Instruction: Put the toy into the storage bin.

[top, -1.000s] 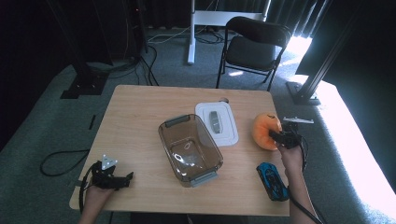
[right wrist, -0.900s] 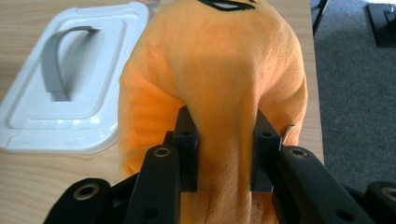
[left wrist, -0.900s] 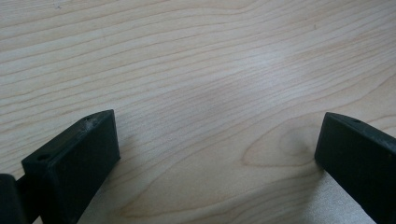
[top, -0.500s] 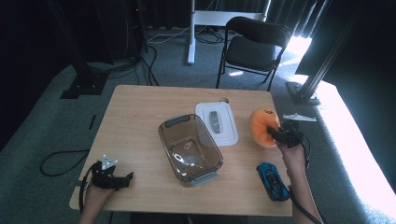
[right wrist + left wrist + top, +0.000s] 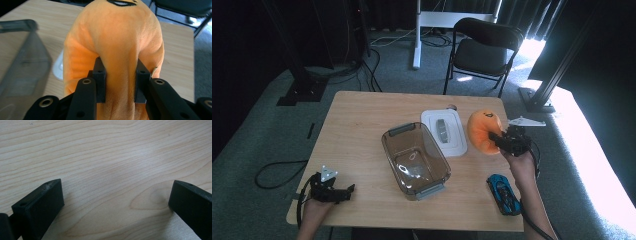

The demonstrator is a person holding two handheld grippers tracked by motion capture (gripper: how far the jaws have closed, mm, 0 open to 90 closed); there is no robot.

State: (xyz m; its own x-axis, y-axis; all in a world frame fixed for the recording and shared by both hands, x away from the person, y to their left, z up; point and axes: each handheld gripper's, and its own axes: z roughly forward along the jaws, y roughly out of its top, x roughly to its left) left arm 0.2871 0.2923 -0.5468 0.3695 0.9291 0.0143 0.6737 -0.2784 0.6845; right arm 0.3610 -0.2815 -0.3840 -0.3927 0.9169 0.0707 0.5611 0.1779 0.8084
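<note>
Leftward since a second ago, my right hand-held gripper [image 5: 498, 139] carries the orange plush toy [image 5: 482, 130] beside the white lid [image 5: 432, 120], clamped on a soft, light fold; left hand-held gripper [image 5: 343, 192] rests apart on the counter [image 5: 362, 120].

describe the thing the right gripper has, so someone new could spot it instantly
On the wooden table, look right of the clear brown bin and the white lid. There the right gripper pinches an orange plush toy, the only soft, rounded thing; the blue toy car nearer the person is hard and small.
</note>
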